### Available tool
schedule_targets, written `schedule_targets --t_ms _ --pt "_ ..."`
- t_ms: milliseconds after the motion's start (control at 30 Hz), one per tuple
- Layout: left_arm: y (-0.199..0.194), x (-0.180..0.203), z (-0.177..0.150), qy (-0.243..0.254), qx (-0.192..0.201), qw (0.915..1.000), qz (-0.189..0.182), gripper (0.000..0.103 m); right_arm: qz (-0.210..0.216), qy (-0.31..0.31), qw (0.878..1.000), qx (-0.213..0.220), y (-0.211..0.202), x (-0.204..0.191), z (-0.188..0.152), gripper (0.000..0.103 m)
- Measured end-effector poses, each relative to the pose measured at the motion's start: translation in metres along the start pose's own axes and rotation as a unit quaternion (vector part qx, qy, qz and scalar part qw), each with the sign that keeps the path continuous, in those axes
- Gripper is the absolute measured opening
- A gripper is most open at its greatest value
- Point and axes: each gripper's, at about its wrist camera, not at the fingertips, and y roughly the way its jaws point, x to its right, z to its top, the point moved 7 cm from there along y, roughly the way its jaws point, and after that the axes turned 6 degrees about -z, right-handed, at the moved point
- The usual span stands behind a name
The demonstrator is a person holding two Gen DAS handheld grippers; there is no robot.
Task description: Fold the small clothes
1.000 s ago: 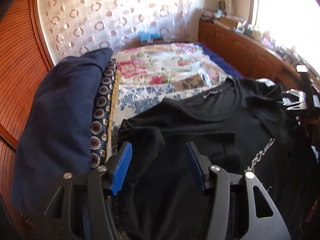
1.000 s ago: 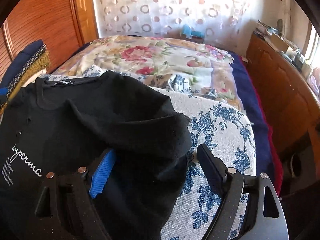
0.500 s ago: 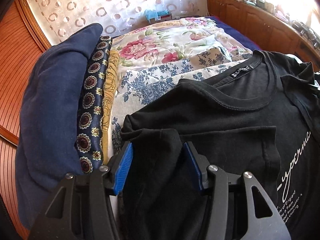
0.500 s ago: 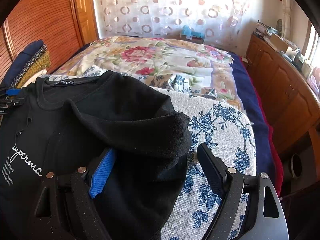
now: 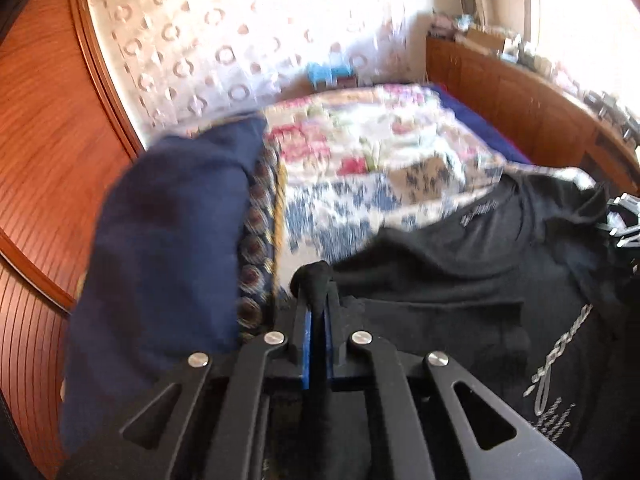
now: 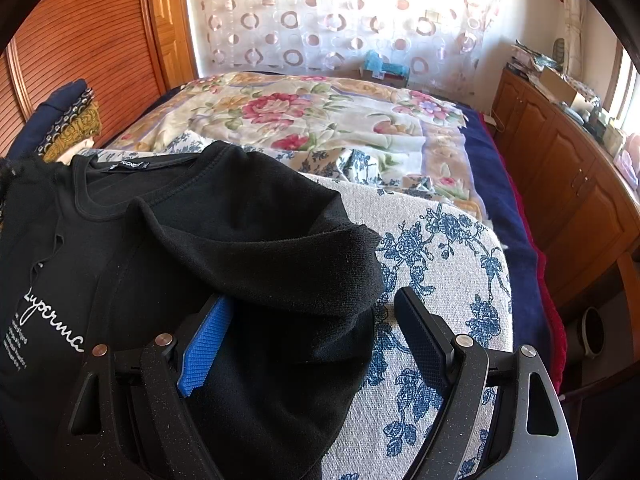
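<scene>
A black T-shirt with white script print lies face up on a blue-flowered ironing board; it also shows in the right wrist view. My left gripper is shut on the shirt's left sleeve edge, a bunch of black cloth squeezed between its blue pads. My right gripper is open, its jaws on either side of the shirt's right sleeve, which lies folded over at the board's right side. The left wrist view is blurred.
The ironing board stands in front of a bed with a floral cover. A stack of folded dark blue and patterned cloth lies at the left by a wooden wardrobe. Wooden cabinets run along the right.
My left gripper has closed on the shirt's left sleeve edge and lifted or swung, blurring its view. The right gripper has stayed open around the right sleeve.
</scene>
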Motion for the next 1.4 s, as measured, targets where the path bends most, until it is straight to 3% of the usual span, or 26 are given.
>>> schedule_targets --t_ms 200,433,600,700,767,900,1100,1400 --pt "-0.028 -0.004 0.016 -0.005 0.042 0.9990 -0.015 0.002 0.000 0.001 1.000 0.000 0.000 0.000 0.000 0.084" --pt "-0.034 0.011 0.010 0.007 0.051 0.9980 -0.037 0.002 0.015 -0.007 1.000 -0.016 -0.002 0.003 0.004 0.084" --pt "-0.035 0.013 0.005 0.004 0.057 0.9973 -0.047 0.002 0.029 0.005 0.999 -0.031 0.007 0.004 0.022 0.071" --pt "-0.039 0.016 0.002 0.002 0.061 0.9969 -0.049 0.002 0.058 0.008 0.998 -0.034 0.012 -0.003 0.036 0.053" --pt "-0.046 0.016 0.000 0.000 0.067 0.9963 -0.054 0.002 0.068 0.002 0.997 -0.035 0.013 -0.008 0.039 0.010" --pt "-0.061 0.017 -0.004 -0.001 0.083 0.9947 -0.061 0.002 0.078 -0.009 0.997 -0.012 -0.004 -0.021 0.043 0.010" --pt "-0.105 0.022 -0.025 -0.005 0.110 0.9913 -0.071 0.002 0.076 0.010 0.996 0.049 -0.067 -0.027 0.034 0.009" --pt "-0.182 0.027 -0.082 -0.007 0.153 0.9849 -0.080 0.001 0.064 0.026 0.992 0.101 -0.171 -0.029 -0.030 0.008"
